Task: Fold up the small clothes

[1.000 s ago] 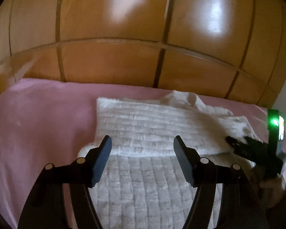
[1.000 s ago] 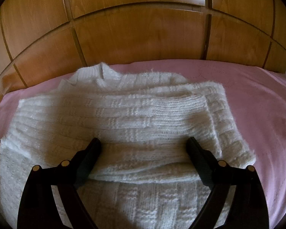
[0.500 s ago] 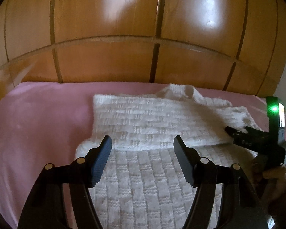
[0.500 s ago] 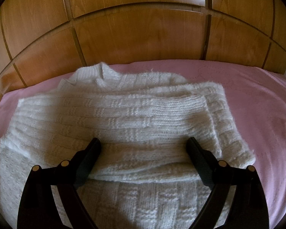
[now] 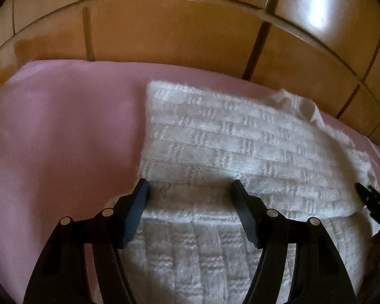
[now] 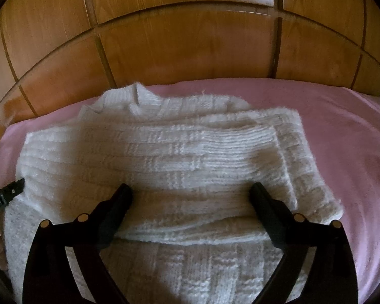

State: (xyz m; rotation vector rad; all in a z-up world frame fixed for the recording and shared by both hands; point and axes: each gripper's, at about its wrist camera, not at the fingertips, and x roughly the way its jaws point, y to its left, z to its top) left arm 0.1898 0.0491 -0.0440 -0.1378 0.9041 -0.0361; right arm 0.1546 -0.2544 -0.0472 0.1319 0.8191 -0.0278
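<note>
A white knitted sweater (image 5: 230, 141) lies flat on the pink bedspread (image 5: 63, 131), its sleeves folded across the body and its collar (image 5: 301, 106) toward the headboard. My left gripper (image 5: 190, 190) is open and empty, low over the sweater's left part at the folded sleeve's edge. My right gripper (image 6: 191, 192) is open and empty over the right part of the sweater (image 6: 169, 152), at the folded sleeve's near edge. The right gripper's tip shows in the left wrist view (image 5: 367, 197). The left gripper's tip shows in the right wrist view (image 6: 12, 192).
A glossy wooden headboard (image 5: 179, 27) with panel grooves stands behind the bed and also shows in the right wrist view (image 6: 190, 40). Bare pink bedspread (image 6: 342, 136) stretches right of the sweater and left of it.
The left gripper has moved left and closer to the sweater, turning so the sweater sits more to the right in its view. The right gripper has stayed still. Both stay open.
</note>
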